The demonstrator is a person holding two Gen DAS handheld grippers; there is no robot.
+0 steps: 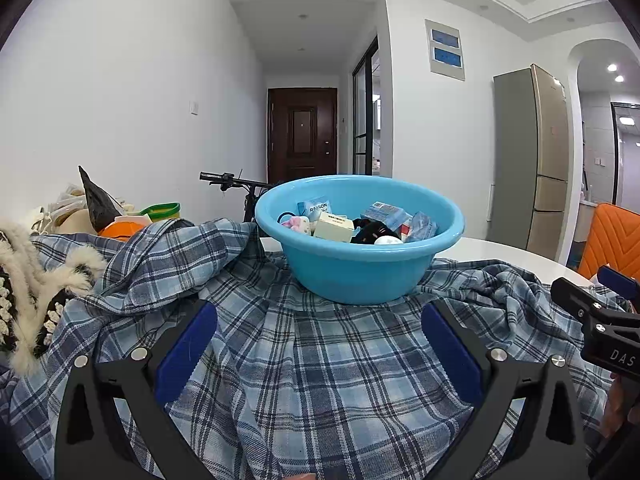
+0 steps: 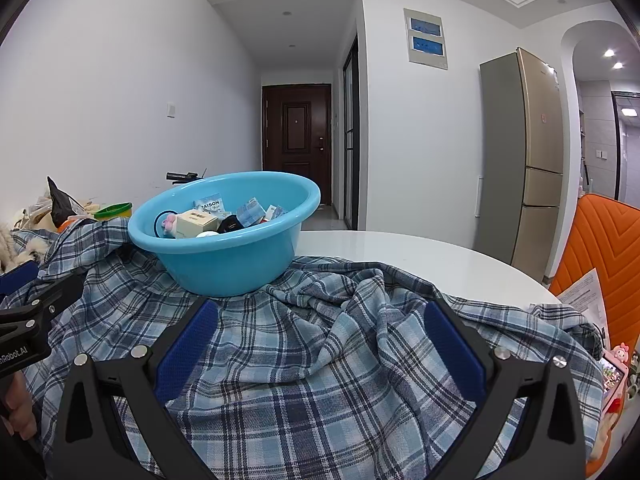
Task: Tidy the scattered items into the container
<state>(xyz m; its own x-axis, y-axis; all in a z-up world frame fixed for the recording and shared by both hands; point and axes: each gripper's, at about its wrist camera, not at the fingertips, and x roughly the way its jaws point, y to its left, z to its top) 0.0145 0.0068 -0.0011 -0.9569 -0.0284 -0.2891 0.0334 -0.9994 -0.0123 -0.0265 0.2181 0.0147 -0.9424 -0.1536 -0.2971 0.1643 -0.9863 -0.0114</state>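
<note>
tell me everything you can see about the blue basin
The blue basin is a round, glossy bowl that looks like plastic, with a rolled rim and sides that taper to a smaller base. It stands upright on a rumpled blue plaid shirt spread over a white table. Inside lie small boxes, blue packets, a black item and a pink-and-white toy, heaped below the rim. Neither gripper touches it.

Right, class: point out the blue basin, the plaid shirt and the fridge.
blue basin (image 1: 360,276): left wrist view, outer front wall.
plaid shirt (image 2: 320,360): right wrist view, middle of the cloth.
fridge (image 2: 540,120): right wrist view, upper door.
</note>
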